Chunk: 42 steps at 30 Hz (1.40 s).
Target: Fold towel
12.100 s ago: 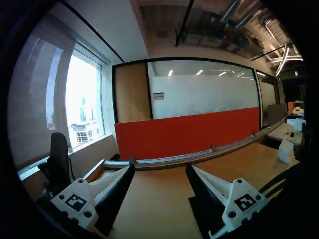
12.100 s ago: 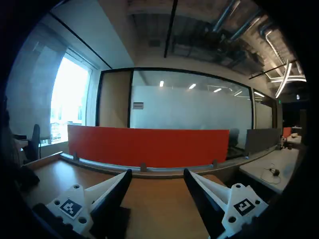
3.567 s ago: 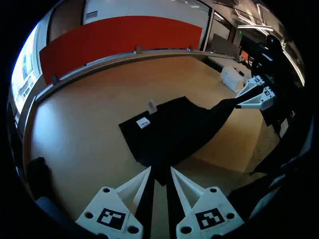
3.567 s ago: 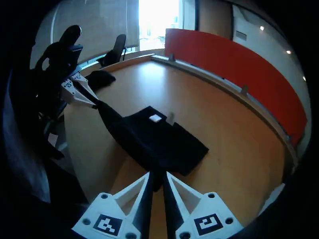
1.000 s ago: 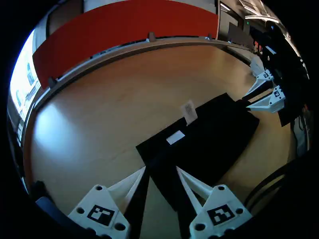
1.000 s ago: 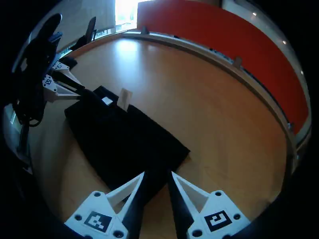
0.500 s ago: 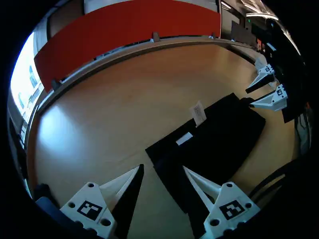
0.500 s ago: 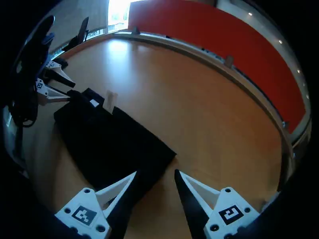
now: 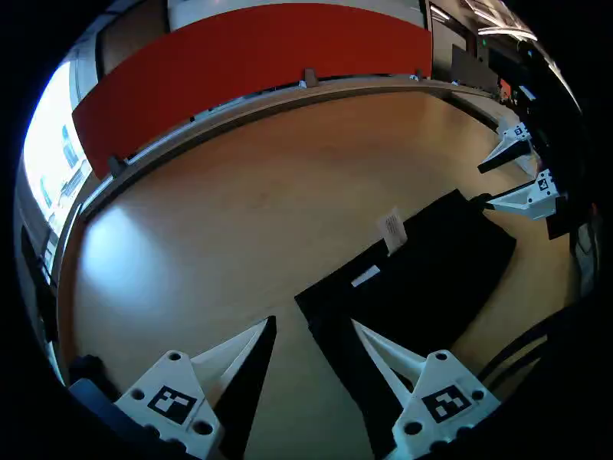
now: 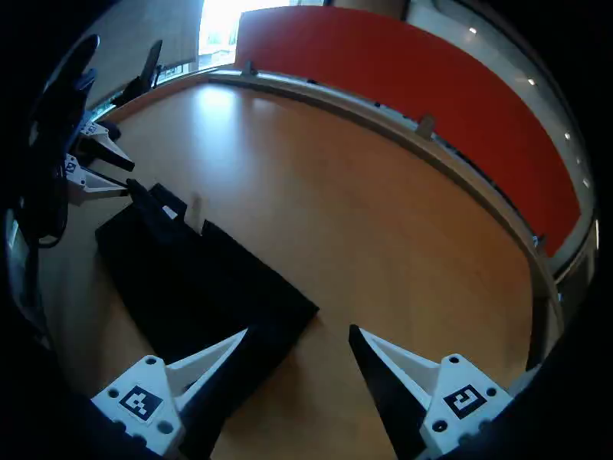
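Lying flat on a wooden table (image 9: 230, 199), a folded black towel (image 9: 429, 284) runs its long axis from the left gripper (image 9: 311, 320) at 6 o'clock toward the right gripper (image 9: 484, 186) at 3 o'clock in the left gripper view. Both grippers' fingers are spread apart, gripping nothing. A white tag (image 9: 393, 230) stands up at the towel's far long edge.
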### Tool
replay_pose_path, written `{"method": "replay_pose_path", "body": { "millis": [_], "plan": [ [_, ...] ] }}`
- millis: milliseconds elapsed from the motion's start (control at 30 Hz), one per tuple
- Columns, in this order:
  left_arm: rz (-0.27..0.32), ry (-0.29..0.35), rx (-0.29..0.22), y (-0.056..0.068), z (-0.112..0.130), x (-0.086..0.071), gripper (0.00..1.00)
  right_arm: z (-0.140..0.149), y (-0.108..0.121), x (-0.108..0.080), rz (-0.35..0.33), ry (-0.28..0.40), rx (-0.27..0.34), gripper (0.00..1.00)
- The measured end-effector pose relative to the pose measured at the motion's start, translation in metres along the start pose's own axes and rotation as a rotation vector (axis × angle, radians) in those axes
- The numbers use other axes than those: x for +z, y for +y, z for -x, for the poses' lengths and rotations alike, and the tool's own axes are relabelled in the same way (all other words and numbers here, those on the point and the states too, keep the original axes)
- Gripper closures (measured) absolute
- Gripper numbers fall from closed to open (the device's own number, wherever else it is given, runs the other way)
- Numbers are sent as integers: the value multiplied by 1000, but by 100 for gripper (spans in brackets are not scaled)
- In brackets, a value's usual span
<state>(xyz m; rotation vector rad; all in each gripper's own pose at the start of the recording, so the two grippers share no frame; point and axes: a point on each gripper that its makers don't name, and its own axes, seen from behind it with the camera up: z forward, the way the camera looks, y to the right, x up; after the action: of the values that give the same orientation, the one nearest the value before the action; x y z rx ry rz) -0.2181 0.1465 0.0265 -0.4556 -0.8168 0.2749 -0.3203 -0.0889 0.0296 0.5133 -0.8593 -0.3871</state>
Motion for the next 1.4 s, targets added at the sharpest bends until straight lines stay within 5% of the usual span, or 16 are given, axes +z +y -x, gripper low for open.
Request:
{"method": "replay_pose_path", "body": {
  "millis": [1033,1400],
  "plan": [
    [22,50,-4,5,-14,-16,44,4,-4,-15,10,17,-4,8],
    [8,69,-21,3,-8,-27,39,17,-18,-23,-8,11,3,8]
  ]
}}
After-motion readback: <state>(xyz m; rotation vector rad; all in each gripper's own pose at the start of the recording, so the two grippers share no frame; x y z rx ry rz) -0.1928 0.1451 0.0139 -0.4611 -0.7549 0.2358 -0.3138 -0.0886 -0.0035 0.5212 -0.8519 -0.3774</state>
